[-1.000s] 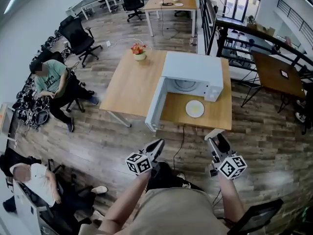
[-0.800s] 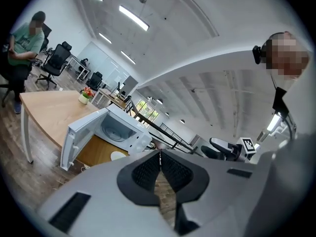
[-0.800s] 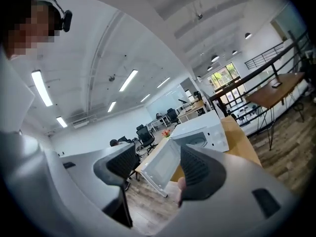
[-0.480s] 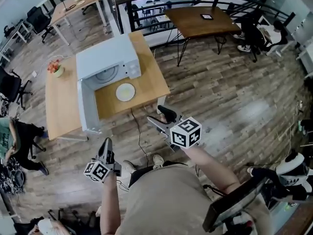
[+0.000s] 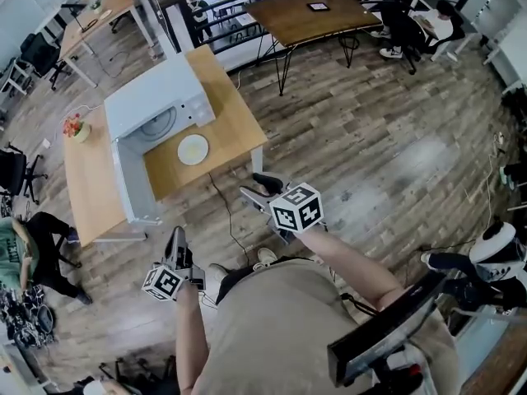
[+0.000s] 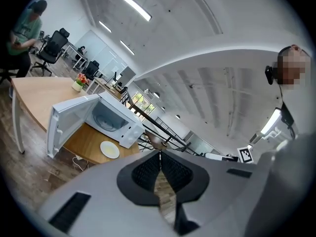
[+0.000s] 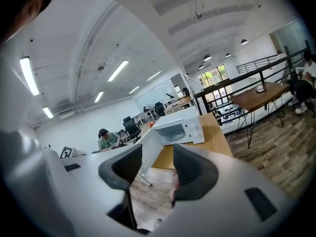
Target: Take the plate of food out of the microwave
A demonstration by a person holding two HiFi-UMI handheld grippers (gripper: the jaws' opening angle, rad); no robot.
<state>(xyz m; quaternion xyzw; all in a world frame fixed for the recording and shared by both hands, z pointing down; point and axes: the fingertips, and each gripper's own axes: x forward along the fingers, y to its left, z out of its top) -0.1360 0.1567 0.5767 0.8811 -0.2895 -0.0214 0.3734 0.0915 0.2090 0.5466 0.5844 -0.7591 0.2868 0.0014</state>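
Plate contents indistinct at distance

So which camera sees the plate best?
The head view: it looks down on the whole plate, lying on the table in front of the open microwave. The left gripper view shows the plate too, smaller and at a slant. The right gripper view shows the microwave but no plate.

Just ahead of your right claw a cable trails across the wood floor. Farther ahead stands a pale table with a flower pot at its far left end. Off to that claw's right, well apart, you have a dark table.
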